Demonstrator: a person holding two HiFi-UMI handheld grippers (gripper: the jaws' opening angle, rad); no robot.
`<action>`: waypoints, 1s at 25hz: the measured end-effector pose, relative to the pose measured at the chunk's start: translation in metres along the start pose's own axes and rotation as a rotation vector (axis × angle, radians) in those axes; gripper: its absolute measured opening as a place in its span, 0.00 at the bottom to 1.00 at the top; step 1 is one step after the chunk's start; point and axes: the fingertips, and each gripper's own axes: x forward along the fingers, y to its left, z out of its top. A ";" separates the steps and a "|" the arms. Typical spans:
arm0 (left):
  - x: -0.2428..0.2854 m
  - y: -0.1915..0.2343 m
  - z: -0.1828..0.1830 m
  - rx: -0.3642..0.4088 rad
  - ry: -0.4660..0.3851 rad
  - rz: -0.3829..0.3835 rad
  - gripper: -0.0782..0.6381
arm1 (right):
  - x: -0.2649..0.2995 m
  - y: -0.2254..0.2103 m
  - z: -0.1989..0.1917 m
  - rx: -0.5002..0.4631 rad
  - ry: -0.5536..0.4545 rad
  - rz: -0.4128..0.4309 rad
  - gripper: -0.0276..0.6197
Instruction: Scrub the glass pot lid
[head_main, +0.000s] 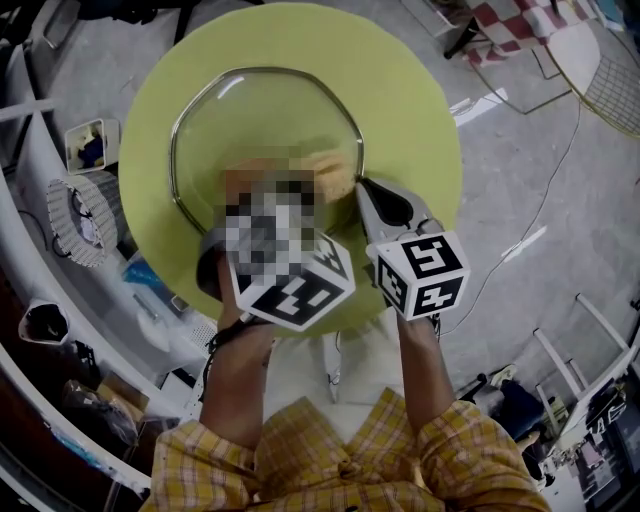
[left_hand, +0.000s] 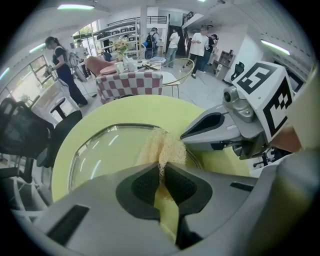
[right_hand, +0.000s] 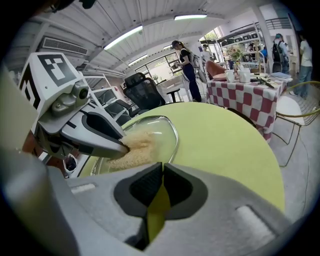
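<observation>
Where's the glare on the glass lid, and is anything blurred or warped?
Head view: a pale glare streak on the glass lid near its far-left rim, a mosaic patch mid-frame. Left gripper view: light streaks across the lid's left half, straight lines bowed by the wide lens. Right gripper view: glare at the lid's far end, ceiling lights curved.

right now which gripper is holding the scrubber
The left gripper: its jaws pinch the tan scrubber on the lid. The right gripper is shut on nothing.
</observation>
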 end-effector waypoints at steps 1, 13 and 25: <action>-0.001 0.000 -0.001 0.001 -0.001 -0.002 0.16 | 0.000 0.000 0.000 0.000 -0.001 -0.001 0.06; -0.002 -0.010 -0.011 0.014 -0.002 -0.017 0.16 | 0.000 0.000 0.000 -0.002 -0.008 -0.021 0.06; -0.006 -0.019 -0.025 0.018 -0.014 -0.026 0.16 | 0.000 0.004 -0.001 -0.025 -0.015 -0.057 0.06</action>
